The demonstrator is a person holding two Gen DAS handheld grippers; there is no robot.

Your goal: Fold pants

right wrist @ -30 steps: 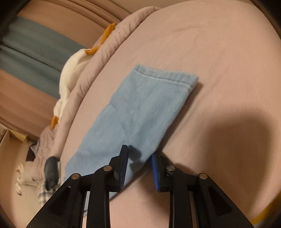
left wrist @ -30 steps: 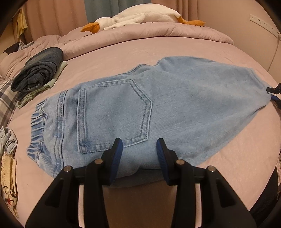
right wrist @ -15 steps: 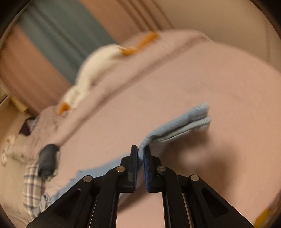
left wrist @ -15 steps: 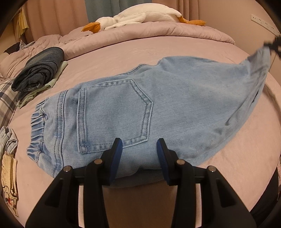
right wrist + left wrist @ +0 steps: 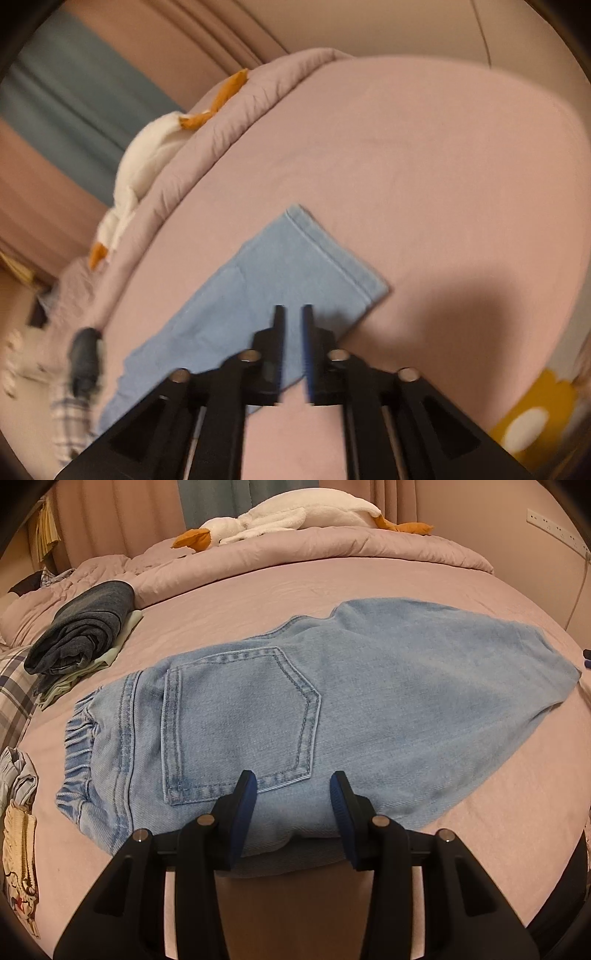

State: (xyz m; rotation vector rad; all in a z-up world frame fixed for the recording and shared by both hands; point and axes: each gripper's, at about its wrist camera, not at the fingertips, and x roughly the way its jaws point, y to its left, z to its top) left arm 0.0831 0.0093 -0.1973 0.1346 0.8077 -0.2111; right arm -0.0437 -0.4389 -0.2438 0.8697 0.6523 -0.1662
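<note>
**Jeans flat on the bed, both grippers hovering at the near edge**

The light blue pants (image 5: 369, 686) lie spread across the pink bed sheet (image 5: 295, 587), back pocket (image 5: 240, 723) facing up, elastic waistband bunched at the left end. They look folded leg over leg, and the leg part runs off toward the right.

The left gripper (image 5: 291, 794) sits low at the near edge of the jeans, just below the pocket. Its blue-padded fingers (image 5: 245, 801) are spread apart with a hump of denim lying between them, but I can't see the pads actually pressing on the cloth.

The right wrist view is a bit blurry. The right gripper (image 5: 293, 317) is over the leg end of the pants (image 5: 266, 302), near the hemmed cuff. Its jaws have just been opening and now stand a narrow gap apart with nothing pinched between them; the denim lies flat on the sheet underneath.

Other stuff around: a rolled dark denim bundle (image 5: 81, 627) on a pale green cloth at the left, a white plush goose (image 5: 280, 517) with orange beak and feet on the duvet at the back, and plaid fabric (image 5: 14, 698) at the far left edge.
</note>
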